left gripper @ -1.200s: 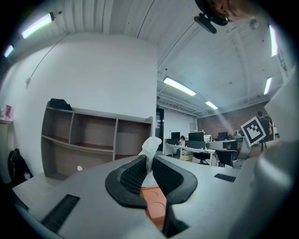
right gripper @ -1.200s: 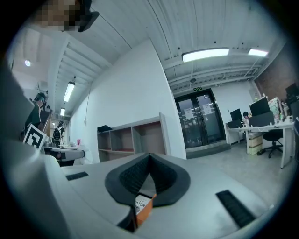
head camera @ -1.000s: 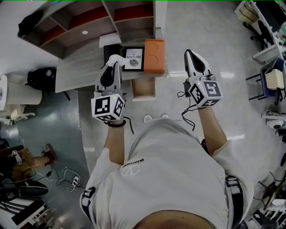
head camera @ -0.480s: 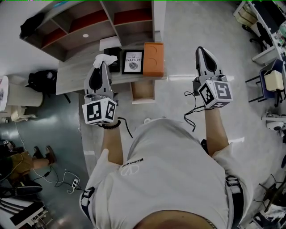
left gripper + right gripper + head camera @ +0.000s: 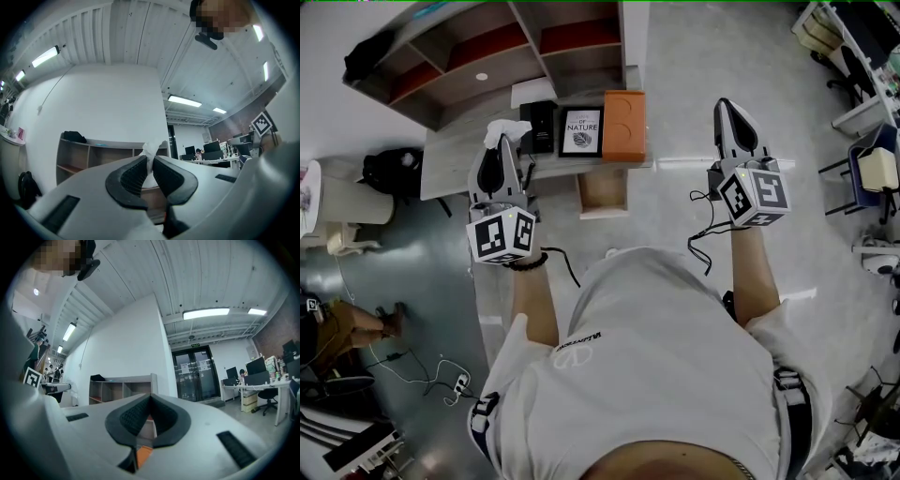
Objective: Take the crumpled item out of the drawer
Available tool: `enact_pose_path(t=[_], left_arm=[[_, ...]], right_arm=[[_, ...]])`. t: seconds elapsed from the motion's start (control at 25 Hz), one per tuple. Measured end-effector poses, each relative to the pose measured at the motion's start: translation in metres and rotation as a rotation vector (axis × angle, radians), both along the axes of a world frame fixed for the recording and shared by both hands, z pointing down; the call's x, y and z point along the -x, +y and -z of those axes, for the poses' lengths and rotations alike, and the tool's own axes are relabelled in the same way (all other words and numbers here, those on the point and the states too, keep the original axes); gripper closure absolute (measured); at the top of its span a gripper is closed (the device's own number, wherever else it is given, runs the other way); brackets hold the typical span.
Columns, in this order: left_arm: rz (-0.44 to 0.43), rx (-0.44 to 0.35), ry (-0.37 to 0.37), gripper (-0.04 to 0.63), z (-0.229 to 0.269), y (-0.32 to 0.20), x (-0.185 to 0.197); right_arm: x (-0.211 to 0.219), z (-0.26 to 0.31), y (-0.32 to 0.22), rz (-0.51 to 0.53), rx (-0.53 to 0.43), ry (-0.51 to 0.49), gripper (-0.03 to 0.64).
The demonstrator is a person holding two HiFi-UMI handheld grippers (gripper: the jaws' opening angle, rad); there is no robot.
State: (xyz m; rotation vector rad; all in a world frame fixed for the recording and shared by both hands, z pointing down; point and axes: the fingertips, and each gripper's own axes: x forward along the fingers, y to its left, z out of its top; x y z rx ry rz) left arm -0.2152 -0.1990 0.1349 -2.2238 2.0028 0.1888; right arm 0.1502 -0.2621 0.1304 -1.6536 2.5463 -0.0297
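Bright, even light from ceiling strip lights (image 5: pixel 45 56) at ten o'clock in the left gripper view. Fisheye bending, dark corners throughout; the near foreground looks soft, perhaps unfocused.

Here's the tally: two grey hand-held grippers up, the left hand-held gripper (image 5: pixel 501 142) and the right hand-held gripper (image 5: pixel 729 105). Two cubes with square markers, a left cube (image 5: pixel 500 234) and a right cube (image 5: pixel 755 197). One crumpled white paper wad (image 5: pixel 506 128). One grey wood-grain table (image 5: pixel 450 159). One black box (image 5: pixel 541 127), one black-framed print (image 5: pixel 580 130), one orange box (image 5: pixel 624 125), one white sheet (image 5: pixel 532 92). One open wooden drawer (image 5: pixel 602 192). One wooden shelf unit (image 5: pixel 487 47).
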Motion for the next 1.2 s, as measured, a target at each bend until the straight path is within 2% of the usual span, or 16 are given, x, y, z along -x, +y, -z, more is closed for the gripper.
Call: enact_pose_path(t=[1.2], left_arm=[[-0.018, 0.023, 0.014, 0.555, -0.012, 0.003, -0.003]], right_arm=[[0.003, -0.015, 0.001, 0.017, 0.044, -0.003, 0.617]])
